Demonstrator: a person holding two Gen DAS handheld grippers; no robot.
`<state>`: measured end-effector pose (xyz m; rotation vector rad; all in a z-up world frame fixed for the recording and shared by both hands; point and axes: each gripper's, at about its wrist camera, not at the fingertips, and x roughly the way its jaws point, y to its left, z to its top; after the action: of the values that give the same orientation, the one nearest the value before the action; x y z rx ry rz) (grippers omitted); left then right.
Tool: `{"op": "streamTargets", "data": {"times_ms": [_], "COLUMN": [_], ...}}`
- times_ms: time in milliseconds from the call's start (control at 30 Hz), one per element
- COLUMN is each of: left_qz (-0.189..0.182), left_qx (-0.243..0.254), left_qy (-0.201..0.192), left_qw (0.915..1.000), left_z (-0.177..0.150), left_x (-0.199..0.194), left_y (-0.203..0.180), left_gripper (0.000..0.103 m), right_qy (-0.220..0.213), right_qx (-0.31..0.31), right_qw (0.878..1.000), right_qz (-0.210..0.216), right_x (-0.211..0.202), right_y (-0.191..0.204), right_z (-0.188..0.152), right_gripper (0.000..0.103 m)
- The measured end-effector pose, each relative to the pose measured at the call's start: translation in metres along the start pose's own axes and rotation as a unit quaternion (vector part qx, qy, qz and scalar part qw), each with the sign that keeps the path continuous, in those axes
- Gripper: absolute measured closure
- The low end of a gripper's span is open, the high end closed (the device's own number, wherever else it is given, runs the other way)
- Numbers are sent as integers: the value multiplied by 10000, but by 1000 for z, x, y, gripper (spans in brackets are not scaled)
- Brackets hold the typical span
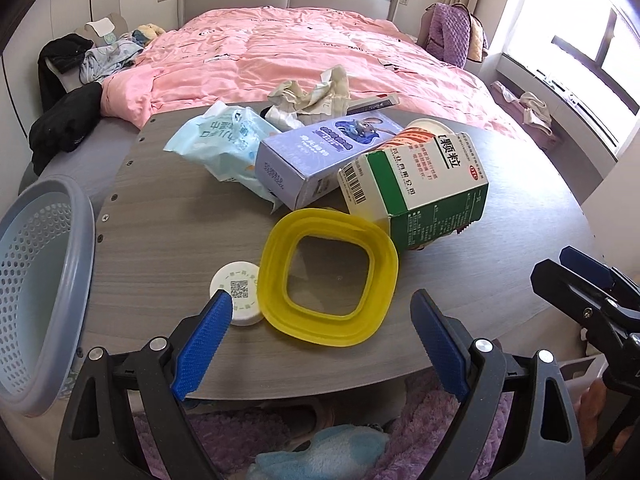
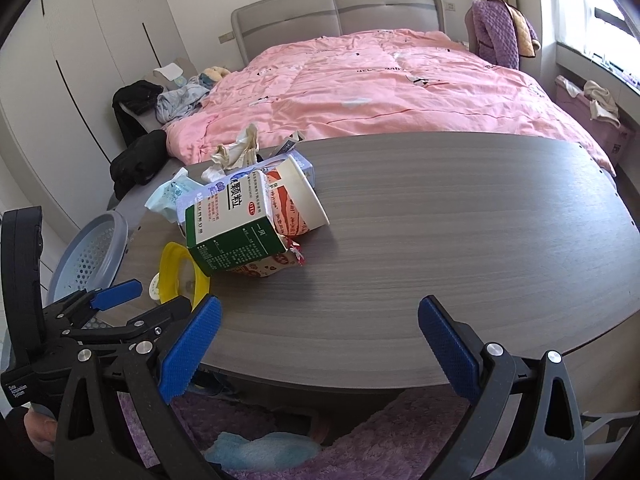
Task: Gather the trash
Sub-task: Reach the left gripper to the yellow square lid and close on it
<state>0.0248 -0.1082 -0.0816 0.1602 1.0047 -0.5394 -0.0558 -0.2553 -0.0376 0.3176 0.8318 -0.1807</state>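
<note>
While nothing is gripped yet, step: start of collecting, first pick not made.
Left gripper (image 1: 320, 336): jaws spread wide, empty, hovering at the near table edge.
Right gripper (image 2: 318, 344): jaws spread wide, empty, over bare table (image 2: 460, 240), pile well off to its left.
Trash pile: sits ahead of the left gripper, all still on the table.
Yellow ring lid (image 1: 328, 276): just ahead, between the left fingers' line, lying flat.
White cap (image 1: 237, 298): touching the yellow lid's left side, just beyond the left fingertip (image 1: 208, 336).
Green-white box (image 1: 416, 188): ahead-right, tipped, leaning on the lavender box (image 1: 320, 156).
Wipes pack (image 1: 224, 144): farther ahead-left; crumpled paper (image 1: 312, 96) behind it.
Paper cup (image 2: 296, 196): on its side behind the green box, seen from the right gripper.
Basket (image 1: 44, 280): left of the left gripper, beside the table edge, looks empty; likely the bin.
Next move: probably left gripper forward and down onto the yellow lid rim, close on one wall, carry left to basket.
Needs: one finger inside the ring, one outside; avoid nudging the cap.
</note>
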Motion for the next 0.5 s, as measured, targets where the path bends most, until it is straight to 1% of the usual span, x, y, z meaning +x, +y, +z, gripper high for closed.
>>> {"op": "streamTargets", "data": {"times_ms": [233,500], "left_qz": [9,186], "left_qx": [29,144], "left_qy": [113,-54], "left_qw": [9999,9997], "left_z": [1,8], "left_x": [14,21], "left_y": [-1,-9], "left_gripper": [17,18], "right_qy": [16,28], "right_qx": [105,140], "right_qw": [9999,9999], "right_qz": [-26,-31], "right_x": [2,3], "right_y": [-9,-12], "right_z": [-1,-2], "right_gripper": [6,6]}}
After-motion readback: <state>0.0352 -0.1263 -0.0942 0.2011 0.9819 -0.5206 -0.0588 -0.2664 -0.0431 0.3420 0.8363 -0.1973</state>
